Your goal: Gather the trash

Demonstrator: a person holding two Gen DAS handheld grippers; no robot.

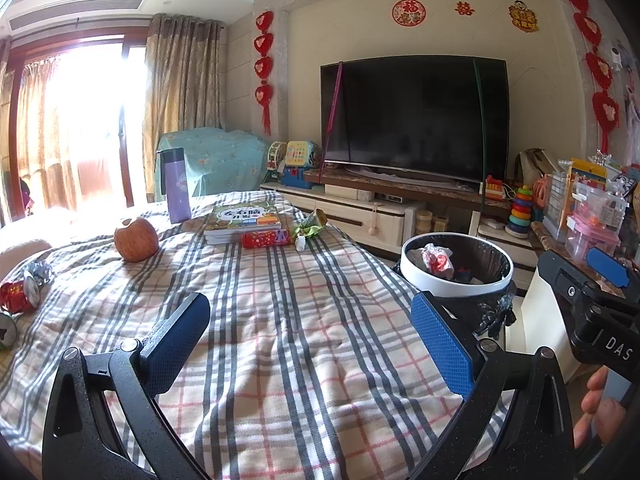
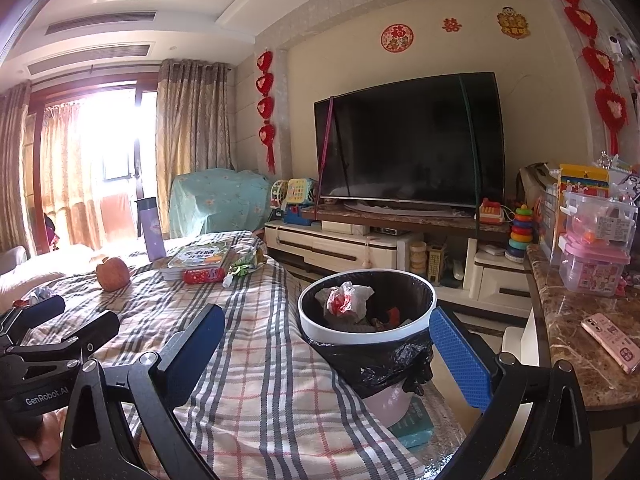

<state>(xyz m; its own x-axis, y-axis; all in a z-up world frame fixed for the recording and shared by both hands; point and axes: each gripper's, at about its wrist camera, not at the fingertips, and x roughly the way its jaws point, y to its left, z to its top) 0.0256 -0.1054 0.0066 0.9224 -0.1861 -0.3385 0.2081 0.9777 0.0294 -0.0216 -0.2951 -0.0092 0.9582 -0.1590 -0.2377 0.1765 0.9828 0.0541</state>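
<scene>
A white-rimmed trash bin with a black liner stands at the right edge of the plaid-covered table; it holds crumpled wrappers and shows in the right wrist view too. My left gripper is open and empty over the cloth. My right gripper is open and empty near the bin. Far on the table lie a red wrapper, a green crumpled packet and a small white bottle. Red and silver wrappers lie at the left edge.
An apple, a purple flask and a stack of books sit on the table. A marble counter at the right holds a pink phone and plastic boxes. A TV stands beyond.
</scene>
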